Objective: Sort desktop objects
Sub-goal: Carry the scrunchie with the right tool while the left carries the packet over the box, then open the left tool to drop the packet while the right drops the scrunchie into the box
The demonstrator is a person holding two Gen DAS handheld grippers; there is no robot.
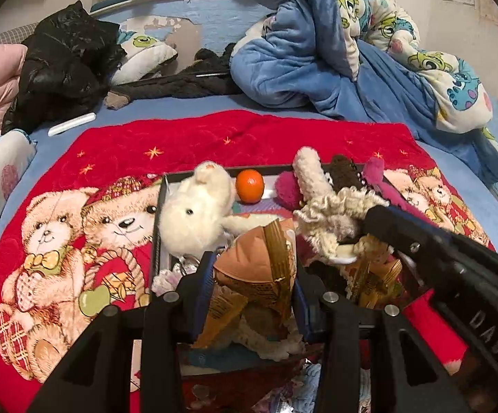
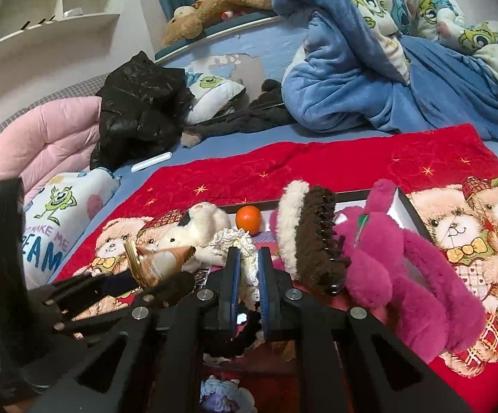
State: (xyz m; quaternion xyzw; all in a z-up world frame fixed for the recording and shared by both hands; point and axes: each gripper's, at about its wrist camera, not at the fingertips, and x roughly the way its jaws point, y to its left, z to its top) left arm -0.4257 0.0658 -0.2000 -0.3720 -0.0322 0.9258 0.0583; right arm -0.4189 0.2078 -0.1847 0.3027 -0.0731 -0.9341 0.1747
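A dark-framed tray (image 1: 159, 213) lies on a red teddy-bear blanket (image 1: 118, 148). It holds a white plush (image 1: 194, 213), an orange (image 1: 249, 186), a pink plush (image 2: 386, 261), furry hair clips (image 2: 314, 237) and a cream crocheted piece (image 1: 331, 216). My left gripper (image 1: 252, 296) is shut on a brown-and-gold wrapped item (image 1: 256, 261) above the tray's near side. My right gripper (image 2: 249, 275) is shut on the cream crocheted piece (image 2: 245, 258), just right of the left gripper, whose wrapped item (image 2: 156, 261) shows at left.
The blanket lies on a blue bed. Behind it are a black jacket (image 1: 63, 65), a white stick-like object (image 1: 72, 124), a heaped blue quilt (image 1: 317, 51) and pillows (image 2: 60, 216). A pink quilt (image 2: 53, 137) sits at left, white shelves (image 2: 60, 10) beyond.
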